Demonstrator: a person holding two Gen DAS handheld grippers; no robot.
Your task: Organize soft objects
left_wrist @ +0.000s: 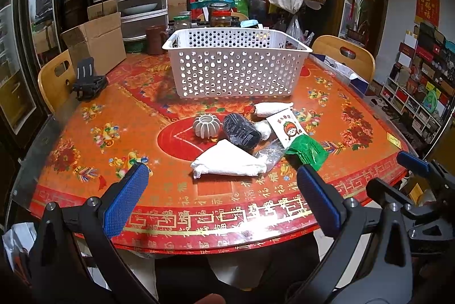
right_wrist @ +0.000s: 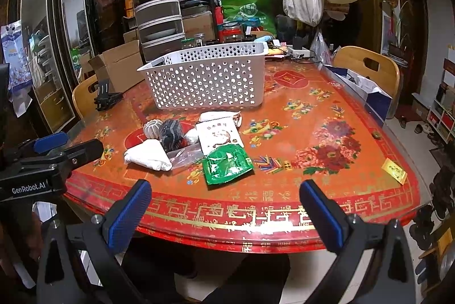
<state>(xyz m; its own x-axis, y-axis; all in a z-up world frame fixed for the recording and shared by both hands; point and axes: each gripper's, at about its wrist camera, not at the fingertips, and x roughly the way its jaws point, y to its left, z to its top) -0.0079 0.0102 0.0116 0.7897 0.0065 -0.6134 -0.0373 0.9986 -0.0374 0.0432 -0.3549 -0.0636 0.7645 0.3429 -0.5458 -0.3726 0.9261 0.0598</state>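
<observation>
Left wrist view: my left gripper gapes wide, empty; right gripper same; folded white cloth, green packet near side of white perforated basket.

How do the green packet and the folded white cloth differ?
1. Colour: the green packet is glossy green; the white cloth is matte white.
2. Form: the packet lies flat and thin; the cloth is folded into a thick wedge with rolled edges.
3. Place: the packet sits at the right end of the pile, the cloth at the left.
Shared: both lie on the table outside the basket, untouched.
</observation>
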